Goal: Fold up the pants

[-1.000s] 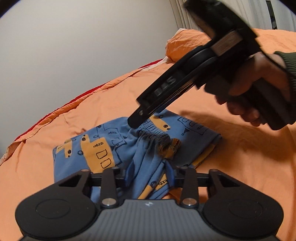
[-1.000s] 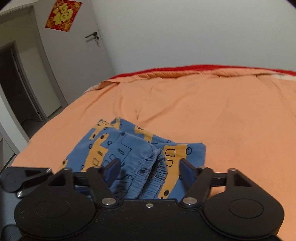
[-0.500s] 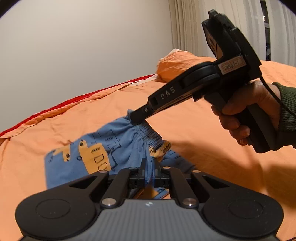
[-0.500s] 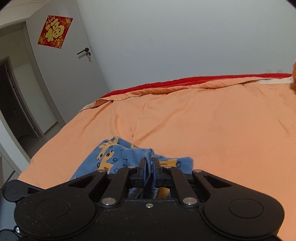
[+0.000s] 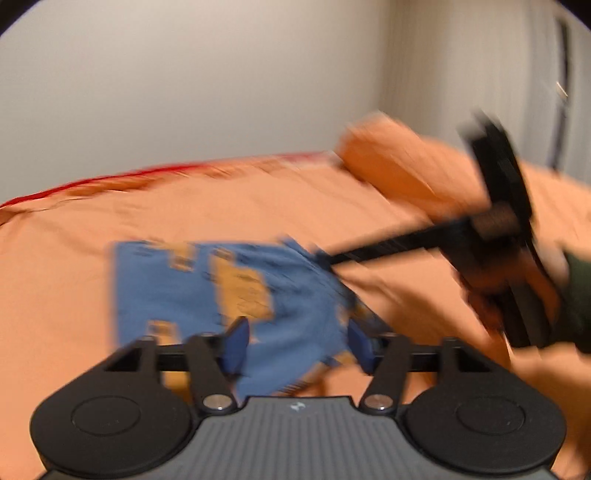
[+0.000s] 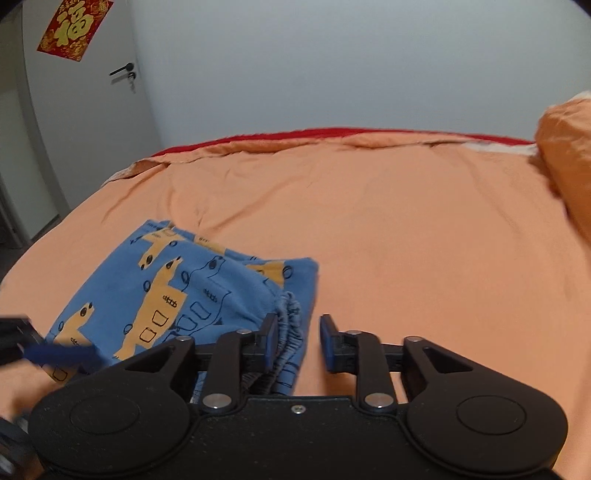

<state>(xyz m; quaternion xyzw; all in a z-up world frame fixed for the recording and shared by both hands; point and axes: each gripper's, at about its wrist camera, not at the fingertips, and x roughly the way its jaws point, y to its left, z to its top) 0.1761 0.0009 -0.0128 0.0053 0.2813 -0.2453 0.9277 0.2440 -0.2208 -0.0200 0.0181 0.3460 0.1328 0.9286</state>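
The blue pants [image 6: 177, 295] with orange vehicle prints lie folded on the orange bed cover [image 6: 406, 240]. Their gathered waistband [image 6: 290, 321] faces my right gripper [image 6: 298, 341]. Its jaws are opening, and the waistband edge lies loose beside the left pad with nothing pressing on it. In the blurred left wrist view, the pants [image 5: 229, 288] spread ahead of my left gripper [image 5: 298, 345]. Those jaws are opening too, with loose cloth between the blue pads. A hand holds the right gripper [image 5: 327, 258] at the pants' far right corner. A blurred blue finger [image 6: 59, 350] of the left gripper shows at the left edge.
An orange pillow [image 5: 399, 173] lies at the head of the bed, and a red sheet edge [image 6: 332, 133] runs along the far side. A white door [image 6: 85, 110] with a red paper ornament [image 6: 74, 26] stands at the left. Curtains [image 5: 480, 74] hang behind the pillow.
Half a second ago both grippers were shut on the raised cloth. Both have opened and let go, and the pants now lie flatter on the bed. The left view has swung and blurred.
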